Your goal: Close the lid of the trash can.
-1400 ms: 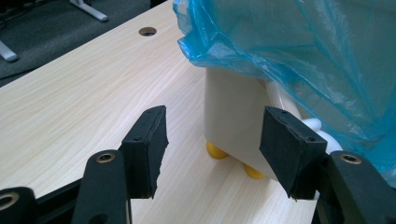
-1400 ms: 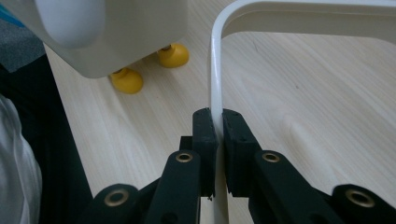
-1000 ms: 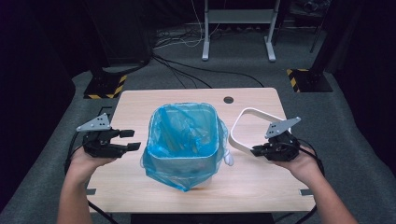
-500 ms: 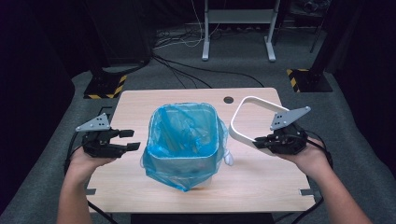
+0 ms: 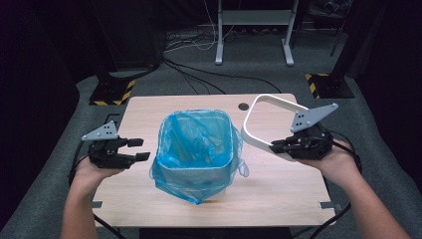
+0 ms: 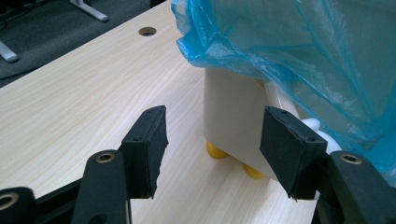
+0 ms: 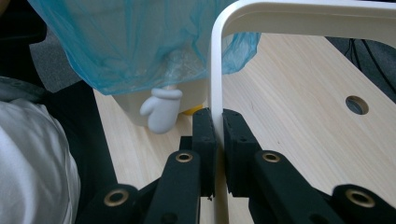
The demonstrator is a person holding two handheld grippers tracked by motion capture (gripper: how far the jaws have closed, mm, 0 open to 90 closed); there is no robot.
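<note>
Right tongs (image 7: 218, 140) clamped on white ring (image 5: 263, 119), left tongs (image 5: 137, 149) apart, beside blue-bagged bin (image 5: 199, 149)

obstacle: blue-bagged white bin (image 5: 196, 149) mid-table, bag draped over its rim | your right: white ring frame (image 5: 268, 119) beside bin | free: bare table (image 5: 149, 112) to your left and behind bin

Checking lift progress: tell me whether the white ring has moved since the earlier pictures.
Yes. The white ring, clamped in the right claw, has risen and tilted up beside the blue-lined bin.
</note>
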